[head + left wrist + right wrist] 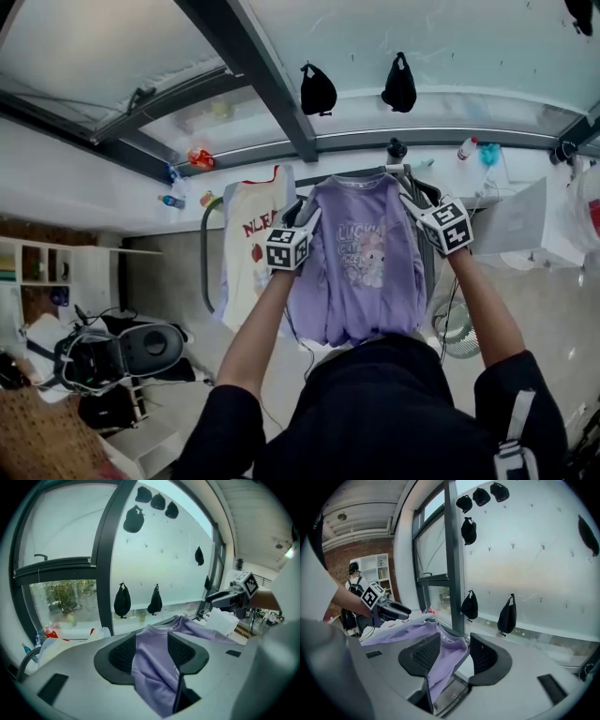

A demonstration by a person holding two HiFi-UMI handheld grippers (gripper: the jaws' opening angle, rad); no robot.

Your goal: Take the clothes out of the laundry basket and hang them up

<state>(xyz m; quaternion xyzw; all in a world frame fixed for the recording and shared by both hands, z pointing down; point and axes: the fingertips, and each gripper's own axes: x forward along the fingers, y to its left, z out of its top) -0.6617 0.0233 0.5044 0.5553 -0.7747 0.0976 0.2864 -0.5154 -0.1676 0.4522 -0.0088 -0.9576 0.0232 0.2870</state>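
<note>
A purple shirt [361, 258] with a cartoon print hangs spread out in front of the drying rack [206, 253], seen in the head view. My left gripper [305, 217] is at its left shoulder and my right gripper [412, 202] at its right shoulder. In the left gripper view the purple cloth [154, 667] lies loose between the wide jaws of the left gripper [151, 651], and the right gripper [225, 599] shows across the shirt. In the right gripper view the cloth [447, 656] drapes against one pad of the right gripper [454, 653], with a gap to the other. Both grippers are open.
A cream shirt with red letters [251, 248] hangs on the rack left of the purple one. Black bags [318, 91] hang on the frosted window above. A fan [459, 328] stands low right, a white box [520, 220] right, black gear [122, 356] and shelves [47, 272] left.
</note>
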